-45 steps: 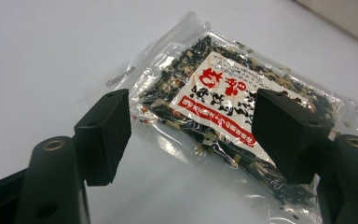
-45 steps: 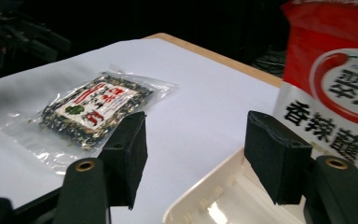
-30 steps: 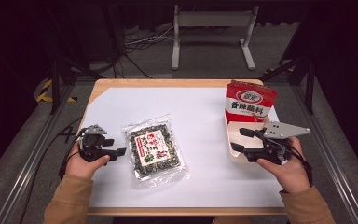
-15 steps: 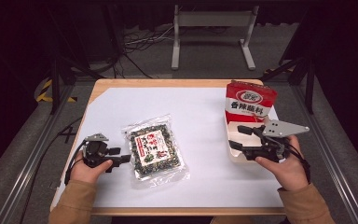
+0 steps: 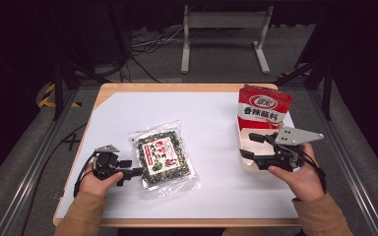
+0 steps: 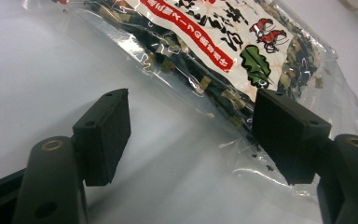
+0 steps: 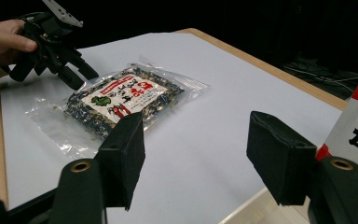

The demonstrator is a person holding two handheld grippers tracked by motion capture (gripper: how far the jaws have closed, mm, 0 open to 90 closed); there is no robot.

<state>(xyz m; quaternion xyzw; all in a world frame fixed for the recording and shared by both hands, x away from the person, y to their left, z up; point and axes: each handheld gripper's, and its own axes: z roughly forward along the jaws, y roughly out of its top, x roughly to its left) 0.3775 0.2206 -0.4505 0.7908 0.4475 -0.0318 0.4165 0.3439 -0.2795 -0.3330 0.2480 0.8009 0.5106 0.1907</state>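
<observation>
Left tongs (image 5: 134, 172) are lower now than a second ago, down at the tabletop (image 5: 211, 118) and right against the near left edge of the seaweed snack packet (image 5: 165, 157). Their jaws have just been opening a touch further; in the left gripper view they stand wide, one pad (image 6: 103, 135) over bare white surface, the other pad (image 6: 289, 133) at the packet's clear plastic edge (image 6: 242, 70), whether touching it I cannot tell, and nothing is gripped. The packet itself lies flat in the left-middle of the tabletop, same spot as before. Over on the right, the right tongs (image 5: 248, 146) have not budged: held level by the hand (image 5: 300, 174) just in front of the red-and-white seasoning bag (image 5: 264, 108), jaws spread wide and empty, as the right gripper view confirms (image 7: 200, 154). That bag stands upright near the far right corner.
</observation>
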